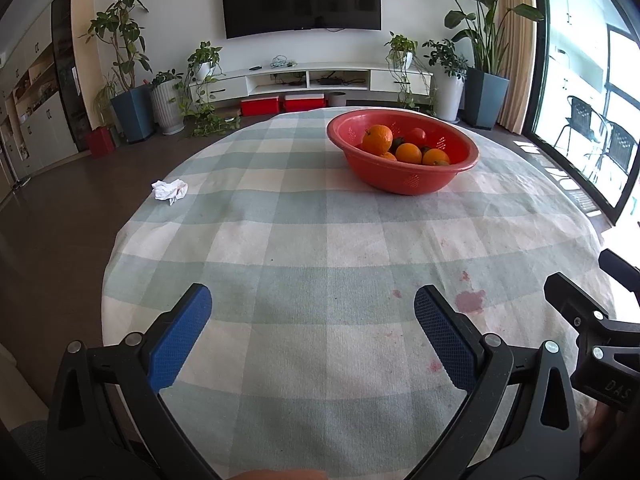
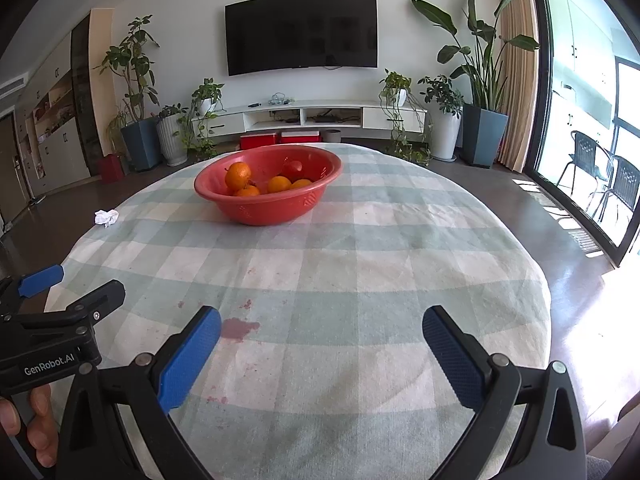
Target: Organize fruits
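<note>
Oranges point(image 1: 408, 153) sit heaped in the red bowl point(image 1: 404, 184) at 1 o'clock on the desk point(image 1: 304, 240). Left tongs point(image 1: 312, 304) and right tongs point(image 2: 320, 322) hover wide open, empty. Advisable: approach one top orange squarely, closing gently.

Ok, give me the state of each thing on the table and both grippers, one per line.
Red basket: upright, holding fruit.
Oranges: piled inside the basket.
Red fruit: in the basket, behind the oranges.
Tissue: crumpled, near the table edge.
Tablecloth: spread flat, stained red.
Left gripper: open, empty.
Right gripper: open, empty.
</note>
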A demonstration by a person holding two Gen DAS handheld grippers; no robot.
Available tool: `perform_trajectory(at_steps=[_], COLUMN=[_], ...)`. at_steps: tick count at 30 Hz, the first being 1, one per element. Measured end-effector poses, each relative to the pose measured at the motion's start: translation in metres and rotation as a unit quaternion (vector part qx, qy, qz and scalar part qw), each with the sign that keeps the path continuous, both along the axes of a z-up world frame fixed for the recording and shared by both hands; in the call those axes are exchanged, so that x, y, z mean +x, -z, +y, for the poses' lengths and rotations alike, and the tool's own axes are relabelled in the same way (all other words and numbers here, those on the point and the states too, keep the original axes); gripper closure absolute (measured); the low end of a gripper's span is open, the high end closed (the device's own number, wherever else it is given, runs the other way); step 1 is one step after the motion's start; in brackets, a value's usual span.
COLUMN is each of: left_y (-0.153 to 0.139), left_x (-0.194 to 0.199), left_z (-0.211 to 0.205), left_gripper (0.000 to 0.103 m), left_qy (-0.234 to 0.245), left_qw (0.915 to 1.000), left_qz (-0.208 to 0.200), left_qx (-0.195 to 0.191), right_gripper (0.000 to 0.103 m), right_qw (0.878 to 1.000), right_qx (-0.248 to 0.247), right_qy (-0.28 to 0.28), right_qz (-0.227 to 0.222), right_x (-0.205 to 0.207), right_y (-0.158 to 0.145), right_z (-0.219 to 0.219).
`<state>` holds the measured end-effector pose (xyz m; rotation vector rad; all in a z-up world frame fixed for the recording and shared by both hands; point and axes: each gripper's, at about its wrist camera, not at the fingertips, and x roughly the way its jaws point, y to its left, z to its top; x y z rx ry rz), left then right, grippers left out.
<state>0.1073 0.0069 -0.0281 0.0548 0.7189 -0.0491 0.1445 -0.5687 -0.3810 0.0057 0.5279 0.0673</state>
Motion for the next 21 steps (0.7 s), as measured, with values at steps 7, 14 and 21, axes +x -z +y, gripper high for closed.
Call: perform_trajectory(at_steps=[7, 14, 21], left_y=[0.0001, 0.0002, 0.0002], left_x=[0.0004, 0.0004, 0.0003], left_z=[0.0003, 0.0005, 0.0008], left_gripper=[0.0, 0.0, 0.0], left_qy=[0.001, 0.0, 0.0], left_qw=[1.0, 1.0, 1.0], left_qz=[0.0, 0.0, 0.0], left_qx=[0.0, 0.0, 0.0], right_gripper=[0.0, 0.0, 0.0], right_qw=[1.0, 1.0, 1.0], right_qx=[0.0, 0.0, 0.0], right_qy=[0.0, 0.0, 0.0], right_qz=[0.001, 0.0, 0.001], right_x=[0.0017, 0.001, 0.0021], right_y=[-0.0002, -0.0004, -0.0006], right_z=[0.0037, 0.0025, 0.0044])
